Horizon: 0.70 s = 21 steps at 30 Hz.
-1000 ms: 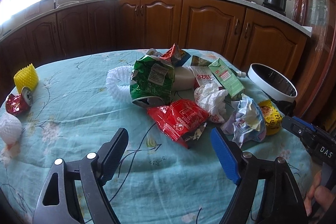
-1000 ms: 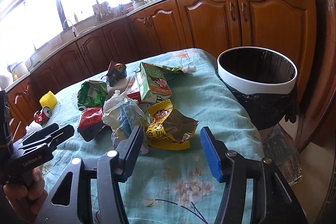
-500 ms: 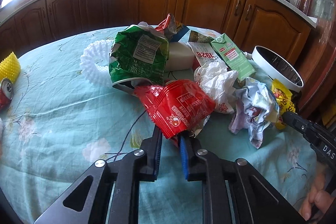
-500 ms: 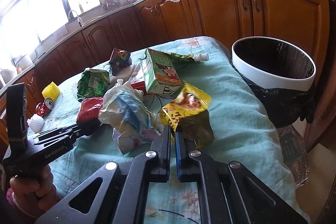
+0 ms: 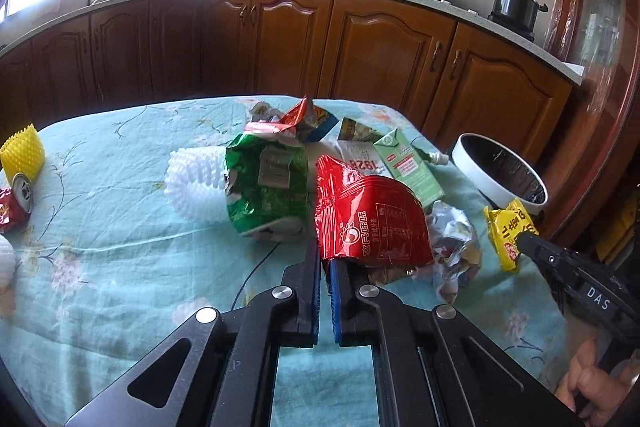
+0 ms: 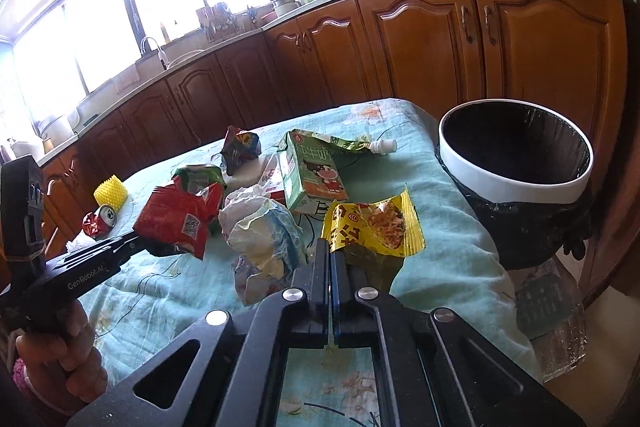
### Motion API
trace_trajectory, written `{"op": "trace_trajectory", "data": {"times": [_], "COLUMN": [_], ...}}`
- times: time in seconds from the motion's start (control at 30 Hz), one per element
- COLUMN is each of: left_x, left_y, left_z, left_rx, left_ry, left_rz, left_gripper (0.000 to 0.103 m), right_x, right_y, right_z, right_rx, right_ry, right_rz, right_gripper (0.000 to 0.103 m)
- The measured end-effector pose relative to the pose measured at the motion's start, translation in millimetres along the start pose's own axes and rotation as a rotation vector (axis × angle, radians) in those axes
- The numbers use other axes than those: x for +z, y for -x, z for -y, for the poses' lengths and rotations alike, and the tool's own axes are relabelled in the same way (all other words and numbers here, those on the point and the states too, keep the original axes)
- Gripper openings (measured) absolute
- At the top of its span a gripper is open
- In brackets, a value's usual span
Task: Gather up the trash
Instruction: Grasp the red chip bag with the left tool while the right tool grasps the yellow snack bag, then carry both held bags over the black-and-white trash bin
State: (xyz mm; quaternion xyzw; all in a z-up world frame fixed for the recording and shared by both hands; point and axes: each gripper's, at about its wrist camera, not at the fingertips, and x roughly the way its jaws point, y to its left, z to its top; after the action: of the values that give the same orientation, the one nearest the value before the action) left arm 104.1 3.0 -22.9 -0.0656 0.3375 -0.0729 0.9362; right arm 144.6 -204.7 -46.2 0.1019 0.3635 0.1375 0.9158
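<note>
My left gripper (image 5: 325, 255) pinches the lower edge of a red snack bag (image 5: 368, 219), its jaws closing the last bit on it, and the bag stands up off the teal tablecloth. The right wrist view shows this gripper (image 6: 136, 243) holding the red bag (image 6: 180, 215) at the left. My right gripper (image 6: 330, 247) is shut on the corner of a yellow wrapper (image 6: 376, 227), which is raised a little. In the left wrist view the right gripper (image 5: 524, 238) holds the yellow wrapper (image 5: 505, 227) beside the white-rimmed, black-lined bin (image 6: 508, 183).
Still on the table (image 5: 120, 267) are a green bag (image 5: 264, 195), white foam net (image 5: 192, 183), green milk carton (image 6: 312, 179), crumpled wrapper (image 6: 264, 239), yellow foam net (image 5: 22, 155) and crushed red can (image 5: 16, 199). The bin (image 5: 492, 189) stands off the table's right edge; wooden cabinets run behind.
Both grippers went from wide open to shut. The left one took the red bag's edge, the right one took the yellow wrapper, and both pieces have risen off the cloth.
</note>
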Motion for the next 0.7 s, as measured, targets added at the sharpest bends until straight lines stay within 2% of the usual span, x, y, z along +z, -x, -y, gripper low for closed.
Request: {"op": "trace_trajectory", "data": {"times": [0.23, 0.5, 0.7], "left_x": [13, 35, 59], "left_y": [6, -25, -60], "left_z": [25, 47, 82], "left_rx": [-0.056, -0.106, -0.122], "left_ry": [-0.047, -0.092, -0.156], "left_rz": [0.026, 0.003, -0.039], "left_gripper": [0.002, 0.002, 0.002], "right_x": [14, 31, 48], "right_y": [11, 19, 18], "right_z": [13, 49, 89], "right_rx": [0.001, -0.027, -0.042], "right_ry": [-0.019, -0.069, -0.124], "right_rz": [0.04, 0.06, 0.048], "right_gripper": [0.0, 0.0, 0.0]}}
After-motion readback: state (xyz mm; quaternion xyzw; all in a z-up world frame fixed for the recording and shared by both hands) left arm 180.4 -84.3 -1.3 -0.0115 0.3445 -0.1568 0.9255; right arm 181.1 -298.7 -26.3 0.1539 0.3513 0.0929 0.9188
